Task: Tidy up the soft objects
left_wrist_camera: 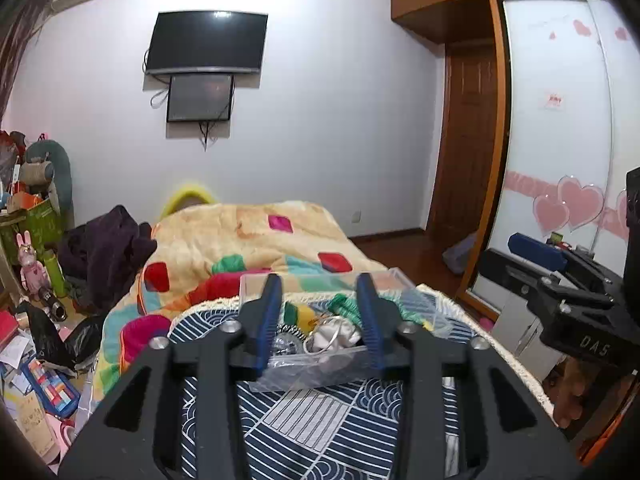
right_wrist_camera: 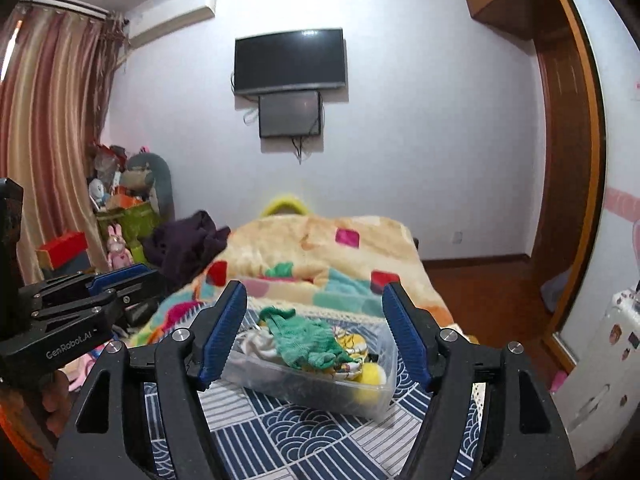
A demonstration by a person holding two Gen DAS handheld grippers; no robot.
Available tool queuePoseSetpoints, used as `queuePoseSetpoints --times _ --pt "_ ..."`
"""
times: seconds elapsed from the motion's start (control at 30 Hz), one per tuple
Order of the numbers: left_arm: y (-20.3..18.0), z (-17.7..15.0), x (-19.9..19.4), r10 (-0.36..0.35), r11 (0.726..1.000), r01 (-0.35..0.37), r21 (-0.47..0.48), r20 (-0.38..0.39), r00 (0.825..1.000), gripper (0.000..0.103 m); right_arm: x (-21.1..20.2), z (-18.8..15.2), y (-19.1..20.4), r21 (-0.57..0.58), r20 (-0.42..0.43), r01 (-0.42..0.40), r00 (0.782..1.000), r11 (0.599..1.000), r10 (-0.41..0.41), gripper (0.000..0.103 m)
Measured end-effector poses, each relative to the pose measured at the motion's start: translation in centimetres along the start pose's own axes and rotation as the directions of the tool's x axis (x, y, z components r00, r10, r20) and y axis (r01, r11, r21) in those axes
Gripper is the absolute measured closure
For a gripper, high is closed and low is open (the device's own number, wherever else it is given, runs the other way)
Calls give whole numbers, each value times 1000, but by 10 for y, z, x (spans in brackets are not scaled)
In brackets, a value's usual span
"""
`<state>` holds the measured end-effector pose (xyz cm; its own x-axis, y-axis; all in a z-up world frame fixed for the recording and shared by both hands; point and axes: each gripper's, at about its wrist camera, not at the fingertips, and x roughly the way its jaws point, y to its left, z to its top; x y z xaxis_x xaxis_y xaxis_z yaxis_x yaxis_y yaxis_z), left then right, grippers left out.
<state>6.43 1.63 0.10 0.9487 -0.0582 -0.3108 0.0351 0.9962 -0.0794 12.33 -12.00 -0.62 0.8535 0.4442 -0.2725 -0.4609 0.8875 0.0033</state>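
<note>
A clear plastic box point(right_wrist_camera: 320, 388) sits on a blue-and-white patterned cloth point(right_wrist_camera: 304, 436) on the bed. It holds several soft items: a green knit piece point(right_wrist_camera: 308, 340), a yellow plush item point(right_wrist_camera: 372, 374) and white fabric point(left_wrist_camera: 336, 336). My left gripper point(left_wrist_camera: 320, 316) is open above the near side of the box point(left_wrist_camera: 316, 372), empty. My right gripper point(right_wrist_camera: 316, 332) is open wide, its jaws standing to either side of the box, empty. Each gripper shows at the edge of the other's view.
A colourful patchwork blanket point(right_wrist_camera: 320, 248) covers the bed behind the box. A dark garment point(left_wrist_camera: 108, 248) lies at the bed's left. Cluttered toys and boxes point(left_wrist_camera: 32, 220) stand at left. A wardrobe with sliding doors point(left_wrist_camera: 560, 140) and a wooden floor point(right_wrist_camera: 480, 300) are at right.
</note>
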Motion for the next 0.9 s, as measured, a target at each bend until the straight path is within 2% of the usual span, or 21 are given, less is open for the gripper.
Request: queuePoseSetpoints --times 0.13,0.2,0.27,0.33,0.4,0.43,0.57,0.67,0.9 --pt "-4 3 -16 2 1000 -3 5 44 999 42 -9 -1 3 -2 37 7 999 1000 -7 20" --pt "-5 4 -22 -5 1000 5 -1 55 998 32 -12 0 4 -3 49 7 999 1000 -7 20" --pt "-6 2 -27 -11 1000 11 2 65 998 30 -13 0 4 -1 56 8 998 1000 -8 19" --pt "-9 1 -31 4 1000 -5 15 75 997 29 -13 0 3 8 63 4 998 1000 -4 13" --pt "-12 -1 -34 13 1000 -15 21 85 996 20 -15 -2 2 18 70 4 998 1000 -5 2" --pt "-12 -2 -35 13 1000 -15 19 89 996 18 -15 -3 2 20 76 10 997 1000 -11 0" --pt "-12 -6 -37 17 1000 -18 10 92 996 13 -17 -5 4 14 77 18 997 1000 -19 0" --pt "-11 -8 -37 13 1000 -13 4 88 996 5 -17 -6 5 15 77 17 997 1000 -18 0" --pt "-12 -10 -37 9 1000 -10 4 85 996 3 -21 -13 0 29 72 14 997 999 -16 0"
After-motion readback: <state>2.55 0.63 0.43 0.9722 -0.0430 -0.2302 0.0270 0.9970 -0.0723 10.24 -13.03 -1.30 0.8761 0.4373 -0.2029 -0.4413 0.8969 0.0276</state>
